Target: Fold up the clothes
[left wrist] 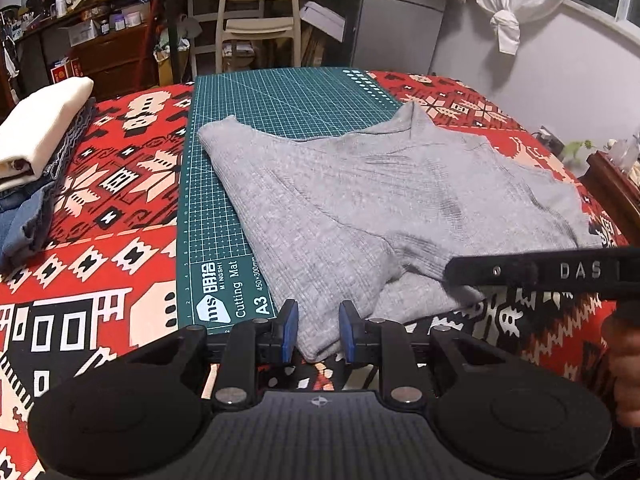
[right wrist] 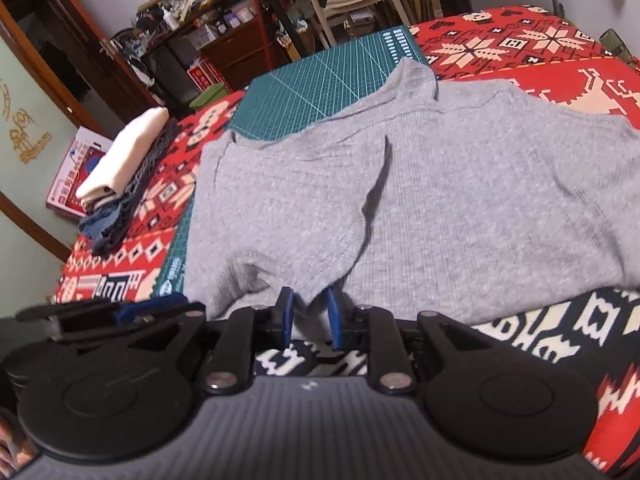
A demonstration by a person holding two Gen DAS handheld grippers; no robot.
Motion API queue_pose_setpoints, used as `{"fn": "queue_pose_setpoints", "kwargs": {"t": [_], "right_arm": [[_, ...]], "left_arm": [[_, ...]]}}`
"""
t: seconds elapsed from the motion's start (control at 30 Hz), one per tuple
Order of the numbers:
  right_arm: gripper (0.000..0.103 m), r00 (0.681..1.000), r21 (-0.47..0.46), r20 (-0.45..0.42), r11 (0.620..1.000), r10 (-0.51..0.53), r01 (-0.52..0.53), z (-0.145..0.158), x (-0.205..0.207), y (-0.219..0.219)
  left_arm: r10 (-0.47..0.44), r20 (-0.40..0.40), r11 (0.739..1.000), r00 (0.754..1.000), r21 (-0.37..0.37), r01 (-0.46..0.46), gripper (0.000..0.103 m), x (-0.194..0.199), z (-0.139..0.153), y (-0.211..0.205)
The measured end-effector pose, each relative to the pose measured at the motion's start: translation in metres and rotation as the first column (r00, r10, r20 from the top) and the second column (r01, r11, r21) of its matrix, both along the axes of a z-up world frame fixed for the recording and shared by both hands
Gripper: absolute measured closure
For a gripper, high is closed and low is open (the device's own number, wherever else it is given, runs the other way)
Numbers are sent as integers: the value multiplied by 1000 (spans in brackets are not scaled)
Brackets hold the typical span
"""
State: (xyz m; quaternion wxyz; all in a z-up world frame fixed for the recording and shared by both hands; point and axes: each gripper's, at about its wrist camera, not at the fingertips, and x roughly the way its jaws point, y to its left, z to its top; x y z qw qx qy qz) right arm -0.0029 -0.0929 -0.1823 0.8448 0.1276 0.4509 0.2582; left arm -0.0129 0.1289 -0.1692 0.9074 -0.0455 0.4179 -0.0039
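A grey ribbed knit top (left wrist: pixel 360 208) lies partly folded across the green cutting mat (left wrist: pixel 280 96) and the red patterned blanket (left wrist: pixel 120 200). My left gripper (left wrist: pixel 319 330) sits low at the near edge. Its blue pads stand apart on either side of the top's near corner, which lies flat between them. Further right along the same near hem is my right gripper (right wrist: pixel 309 316). Its pads are apart too, with a point of the grey top (right wrist: pixel 440 200) between them and not pinched. From the right of the left wrist view, one of the right gripper's fingers (left wrist: pixel 540 272) reaches in over the hem.
A stack of folded clothes (left wrist: pixel 36 140), cream on top and denim below, lies on the blanket to the left of the mat. Beyond the bed stand a pale chair (left wrist: pixel 260 12) and cluttered shelves. A dark wooden edge (left wrist: pixel 612 176) borders the bed on the right.
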Motion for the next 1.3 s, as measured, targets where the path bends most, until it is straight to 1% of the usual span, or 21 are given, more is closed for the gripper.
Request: {"fn": "queue_pose_setpoints", "kwargs": {"t": [0.07, 0.17, 0.23, 0.33, 0.4, 0.47, 0.5, 0.53, 0.57, 0.63, 0.67, 0.7, 0.73, 0.77, 0.83, 0.9, 1.0, 1.07, 1.13, 1.17, 1.3], "right_arm": [[102, 1000, -5, 11, 1000, 4, -4, 2, 1, 2], [103, 999, -31, 39, 999, 11, -10, 10, -3, 0], [103, 998, -39, 54, 999, 12, -10, 16, -6, -6], [103, 999, -54, 40, 999, 9, -7, 13, -5, -12], [102, 1000, -84, 25, 996, 10, -8, 5, -3, -7], [98, 999, -94, 31, 996, 9, -6, 3, -3, -4], [95, 999, -95, 41, 995, 7, -3, 5, -4, -4], [89, 999, -97, 52, 995, 6, -1, 6, -6, -5], [85, 998, -103, 66, 995, 7, 0, 9, -8, -6], [85, 995, -125, 102, 992, 10, 3, 16, -13, -10], [85, 993, -137, 120, 991, 11, 5, 20, -15, -11], [85, 990, -147, 142, 989, 14, 7, 25, -16, -12], [86, 986, -152, 166, 988, 19, 6, 31, -18, -12], [89, 981, -151, 190, 989, 30, -1, 36, -20, -10], [93, 975, -131, 212, 991, 60, -32, 43, -21, -1], [93, 971, -121, 221, 991, 90, -65, 42, -17, 13], [92, 969, -131, 215, 987, 121, -94, 32, -9, 35], [92, 971, -159, 203, 983, 128, -96, 21, -4, 44], [92, 973, -191, 193, 978, 124, -87, 10, -2, 43], [96, 975, -196, 190, 977, 118, -80, 7, -2, 38], [96, 980, -190, 182, 981, 84, -48, 5, -5, 15]], "left_arm": [[-2, -1, 1000, 1000, 2, 2, 81, 0, 0, 0], [1, -5, 1000, 1000, 10, -1, 80, -1, 0, 1], [6, -12, 1000, 1000, 11, -5, 77, -1, -1, 3], [11, -18, 1000, 1000, 1, -11, 76, -1, -2, 6], [14, -19, 1000, 1000, 0, -14, 76, -1, -2, 6], [16, -20, 1000, 1000, 4, -16, 76, -2, -1, 6], [18, -16, 1000, 1000, 5, -18, 77, -3, 1, 6], [20, -12, 1000, 1000, 5, -20, 77, -5, 3, 6], [22, -4, 1000, 1000, 1, -22, 79, -6, 6, 7], [30, 17, 1000, 999, -10, -29, 81, -10, 13, 8], [33, 32, 999, 999, -21, -33, 84, -11, 18, 9], [33, 49, 999, 998, -40, -31, 90, -11, 23, 10], [34, 66, 998, 997, -59, -30, 93, -11, 27, 11], [33, 81, 997, 996, -77, -27, 96, -11, 31, 12], [23, 88, 995, 996, -100, -14, 99, -4, 30, 11], [14, 94, 993, 995, -122, -2, 100, 3, 28, 10], [17, 41, 988, 999, -151, -10, 100, 17, 14, 10], [20, 26, 989, 999, -146, -16, 100, 18, 7, 9], [20, 13, 990, 1000, -141, -18, 100, 17, 2, 8], [19, 7, 990, 1000, -138, -18, 100, 17, 0, 8], [10, 5, 991, 1000, -132, -9, 100, 14, -1, 9]]}}
